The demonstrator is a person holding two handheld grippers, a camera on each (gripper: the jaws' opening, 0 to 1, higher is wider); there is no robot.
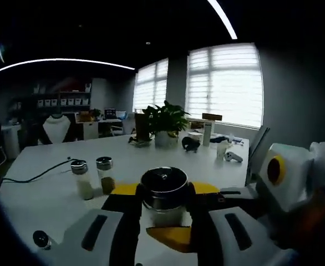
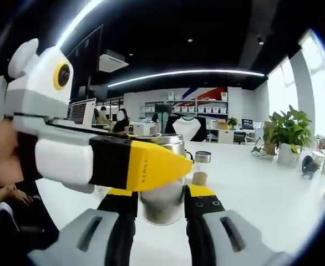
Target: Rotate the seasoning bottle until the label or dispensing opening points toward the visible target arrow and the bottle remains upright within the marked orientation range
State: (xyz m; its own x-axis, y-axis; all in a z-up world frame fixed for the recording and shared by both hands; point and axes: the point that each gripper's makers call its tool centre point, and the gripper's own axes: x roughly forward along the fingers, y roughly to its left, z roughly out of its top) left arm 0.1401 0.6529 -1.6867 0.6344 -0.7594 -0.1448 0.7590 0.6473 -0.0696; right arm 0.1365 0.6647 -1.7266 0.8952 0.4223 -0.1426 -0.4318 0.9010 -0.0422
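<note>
Both my grippers clamp the seasoning bottle (image 1: 164, 194), upright on the near table (image 1: 51, 194): left gripper (image 1: 165, 219) and right gripper (image 2: 161, 208) jaws closed on its sides. No arrow visible, so can't judge rotation; prob. mid-turn.

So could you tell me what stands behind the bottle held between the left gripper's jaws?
Behind the seasoning bottle, to its left, stand two small shakers on the white table; farther back is a potted plant. The bottle's metal cap covers the tabletop directly behind it.
</note>
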